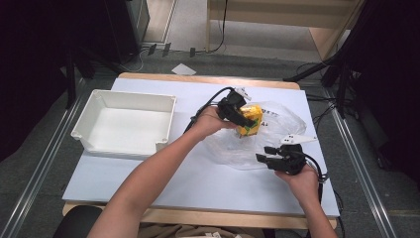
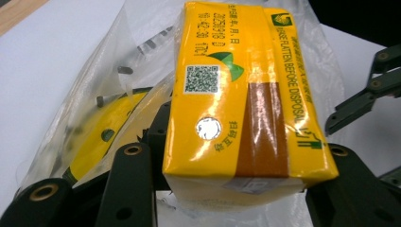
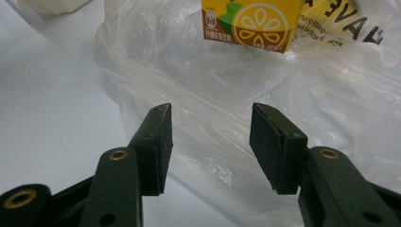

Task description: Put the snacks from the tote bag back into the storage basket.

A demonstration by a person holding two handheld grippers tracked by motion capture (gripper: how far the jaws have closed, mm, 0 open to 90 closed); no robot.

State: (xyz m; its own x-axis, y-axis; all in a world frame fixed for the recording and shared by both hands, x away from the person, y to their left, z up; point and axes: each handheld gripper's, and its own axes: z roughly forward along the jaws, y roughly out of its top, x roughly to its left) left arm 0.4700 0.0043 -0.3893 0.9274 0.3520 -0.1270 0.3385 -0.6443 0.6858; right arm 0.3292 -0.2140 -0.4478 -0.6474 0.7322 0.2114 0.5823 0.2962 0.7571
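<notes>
Yellow foil-printed packaging marks the drink carton, which is held between the jaws of the left claw above a clear plastic bag spread on the white desk. From the left gripper view the carton is seen lengthwise, pinched at its near end by the two black jaws, with a QR code, a round foil straw seal and a brown stripe on its upper face; the crinkled bag lies beneath and around it, and black and yellow print is seen through the film. The left hand is wrapped round the claw's handle, the forearm coming up from the bottom of the high view.

The right claw is held low at the bag's near edge, well apart from the carton, with its jaws spread and nothing between them. In the right gripper view the right claw is seen parted over the wrinkled film, and the carton's end face, printed with a lemon slice, is seen farther off at the top. The right hand grips the handle from below.

A white rectangular plastic bin stands on the left part of the desk, beside the left forearm and apart from the bag
</notes>
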